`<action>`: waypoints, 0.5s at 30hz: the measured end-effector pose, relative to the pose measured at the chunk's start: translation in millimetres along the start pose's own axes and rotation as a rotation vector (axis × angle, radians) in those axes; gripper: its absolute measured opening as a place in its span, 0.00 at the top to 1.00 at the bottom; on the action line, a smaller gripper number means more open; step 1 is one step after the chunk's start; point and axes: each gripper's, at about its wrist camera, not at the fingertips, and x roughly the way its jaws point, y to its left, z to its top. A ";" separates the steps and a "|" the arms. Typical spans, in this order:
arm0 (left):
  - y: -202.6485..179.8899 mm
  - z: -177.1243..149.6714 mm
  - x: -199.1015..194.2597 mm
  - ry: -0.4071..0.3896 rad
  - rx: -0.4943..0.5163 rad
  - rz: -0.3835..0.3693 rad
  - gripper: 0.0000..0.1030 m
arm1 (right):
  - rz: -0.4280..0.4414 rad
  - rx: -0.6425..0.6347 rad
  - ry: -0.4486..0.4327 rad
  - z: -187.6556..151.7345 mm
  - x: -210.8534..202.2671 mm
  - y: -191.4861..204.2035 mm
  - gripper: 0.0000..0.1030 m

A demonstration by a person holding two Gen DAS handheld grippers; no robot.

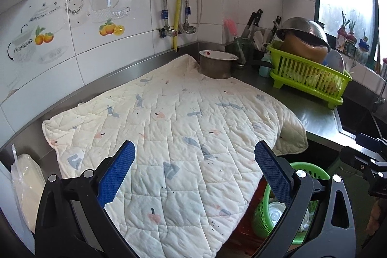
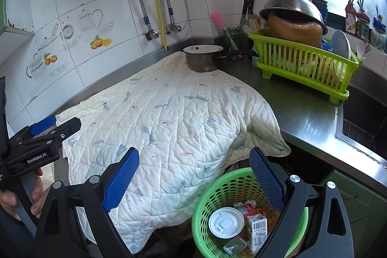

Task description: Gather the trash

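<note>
A green perforated trash basket [image 2: 217,197] stands on the floor below the counter's front edge. It holds a white cup lid [image 2: 226,222], a small carton [image 2: 257,229], a red wrapper [image 2: 251,208] and a clear plastic piece [image 2: 234,246]. The basket also shows in the left wrist view [image 1: 263,212]. My right gripper [image 2: 194,175] is open and empty, above the basket's left rim and the quilt's edge. My left gripper [image 1: 194,166] is open and empty over the quilted white cloth [image 1: 169,127]; it also shows in the right wrist view [image 2: 48,132].
The quilt [image 2: 169,117] covers the steel counter [image 2: 302,117]. A metal pot [image 2: 204,59] sits on its far corner. A green dish rack [image 2: 302,67] with a colander stands at right, beside the sink [image 2: 362,122]. A white bag [image 1: 24,185] lies at far left.
</note>
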 end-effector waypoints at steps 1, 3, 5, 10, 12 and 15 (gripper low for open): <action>-0.4 1.6 0.0 -0.001 0.002 0.001 0.05 | -0.001 0.003 -0.001 0.4 0.1 -0.9 0.13; -0.9 3.2 -1.4 -0.010 0.003 0.006 0.05 | 0.000 0.011 -0.004 0.4 0.3 -2.1 0.13; -1.2 4.6 -2.2 -0.019 0.006 0.016 0.05 | -0.001 0.018 -0.004 0.4 1.0 -2.8 0.13; 0.7 4.3 -0.5 -0.015 0.012 0.027 0.05 | 0.005 0.025 -0.005 1.3 2.7 -3.4 0.13; 1.6 4.7 0.2 -0.012 0.013 0.033 0.05 | 0.009 0.024 -0.005 1.6 3.0 -3.2 0.13; 2.4 5.2 -0.5 -0.015 0.013 0.027 0.05 | 0.012 0.019 -0.004 2.7 3.9 -0.2 0.13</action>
